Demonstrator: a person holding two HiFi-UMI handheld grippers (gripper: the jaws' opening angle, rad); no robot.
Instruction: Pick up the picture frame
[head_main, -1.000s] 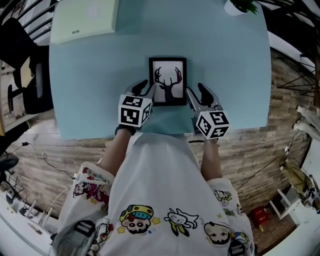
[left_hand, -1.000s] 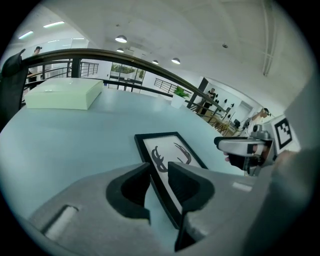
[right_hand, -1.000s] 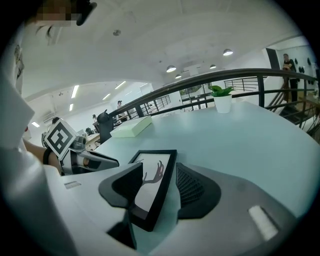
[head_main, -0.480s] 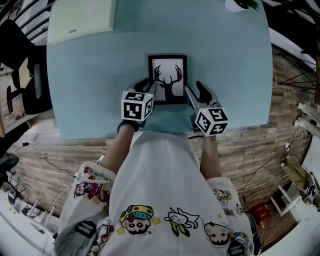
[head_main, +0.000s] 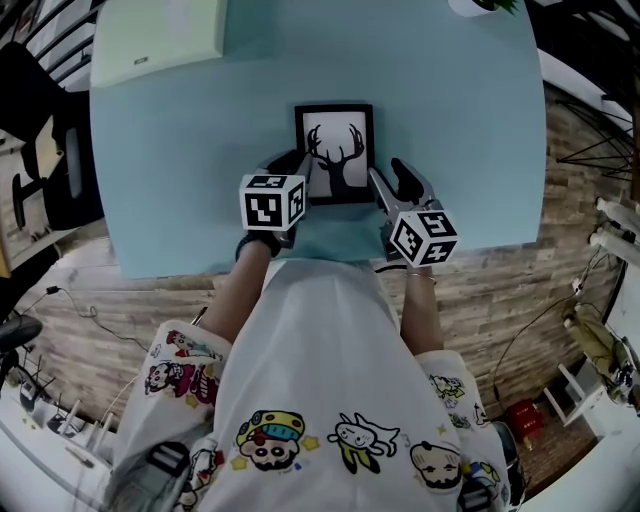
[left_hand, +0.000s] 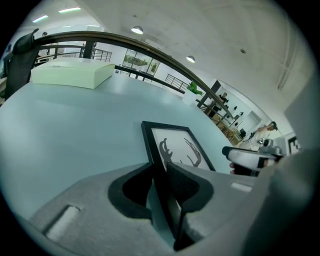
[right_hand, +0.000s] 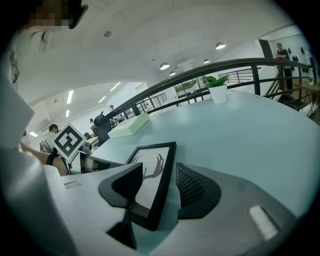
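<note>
Subject of inspection: the picture frame (head_main: 334, 150), black-railed, showing a dark antler silhouette on a white ground. It lay flat on the pale blue counter (head_main: 180, 170), about midway between the counter's left and right edges and close to the near edge, where the person stood. Its short side faced that edge.

Left hand-held gripper (head_main: 297, 166): positioned at the frame's near left corner and angled down toward the counter. In the left gripper view, the frame's left rail (left_hand: 150, 145) ran between the jaws of this hand-held gripper (left_hand: 160, 167). The jaws had just been closing on that rail. The inner pad lay over the rail, while a thin pale sliver showed beside the outer pad. No firm clamp was established, and it was recorded as released.

Right hand-held gripper (head_main: 392, 180): positioned at the frame's near right corner. In the right gripper view, this hand-held gripper (right_hand: 160, 167) straddled the right rail (right_hand: 165, 180). One jaw stood over the picture and the ribbed pad stood outside the rail. A strip of counter was visible between that pad and the rail, so it too was recorded as released.

Other items: a pale green box (head_main: 160, 35) sat at the far left corner of the counter. A white-potted plant (head_main: 485, 8) stood at the far edge toward the right corner. Both were well apart from the frame.
</note>
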